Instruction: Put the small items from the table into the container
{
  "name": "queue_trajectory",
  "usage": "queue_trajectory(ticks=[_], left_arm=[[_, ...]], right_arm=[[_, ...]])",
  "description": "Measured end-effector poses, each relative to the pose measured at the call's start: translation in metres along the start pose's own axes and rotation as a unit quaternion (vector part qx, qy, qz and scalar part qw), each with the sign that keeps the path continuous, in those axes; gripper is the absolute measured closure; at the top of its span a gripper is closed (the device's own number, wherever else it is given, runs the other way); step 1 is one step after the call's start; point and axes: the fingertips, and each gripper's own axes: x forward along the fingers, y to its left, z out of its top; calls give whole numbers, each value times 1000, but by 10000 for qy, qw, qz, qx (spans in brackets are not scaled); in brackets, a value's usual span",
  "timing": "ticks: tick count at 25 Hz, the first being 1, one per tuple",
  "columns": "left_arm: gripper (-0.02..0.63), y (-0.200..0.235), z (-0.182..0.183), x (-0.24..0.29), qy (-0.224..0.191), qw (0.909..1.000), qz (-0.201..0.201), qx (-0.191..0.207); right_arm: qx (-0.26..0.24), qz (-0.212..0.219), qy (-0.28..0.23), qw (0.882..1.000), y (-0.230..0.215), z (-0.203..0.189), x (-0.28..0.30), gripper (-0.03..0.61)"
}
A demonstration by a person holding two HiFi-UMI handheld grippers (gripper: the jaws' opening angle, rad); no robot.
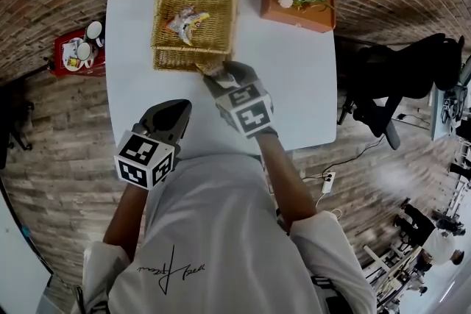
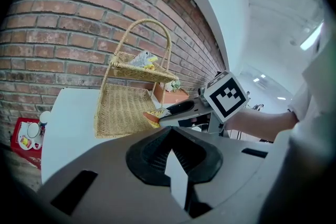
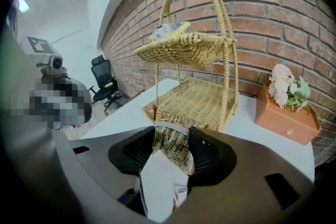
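Observation:
A two-tier wicker basket (image 1: 195, 11) stands at the far side of the white table (image 1: 294, 84). A snack packet (image 1: 188, 22) lies on its upper tier (image 3: 184, 47). My right gripper (image 1: 213, 73) is shut on another orange-and-yellow snack packet (image 3: 173, 152) and holds it right at the front edge of the lower tier (image 3: 197, 99). In the left gripper view that held packet (image 2: 154, 115) touches the basket's (image 2: 123, 107) front corner. My left gripper (image 1: 171, 114) hangs over the table's near edge, shut, with nothing between its jaws.
An orange box with pink flowers (image 1: 298, 4) sits on the table to the right of the basket. A red tray with cups (image 1: 77, 51) stands off the table's left side. A black office chair (image 1: 397, 84) stands to the right.

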Motion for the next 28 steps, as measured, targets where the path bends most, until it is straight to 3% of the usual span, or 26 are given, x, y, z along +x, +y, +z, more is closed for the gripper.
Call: queue_trajectory(ticks=[18, 28], left_arm=[[604, 4, -8, 6, 177, 9998, 15, -28], [604, 9, -6, 10, 227, 9997, 31, -87]], right_arm=[[284, -179, 31, 9994, -16, -4, 29, 357], [167, -428, 207, 9987, -24, -7, 43, 357]])
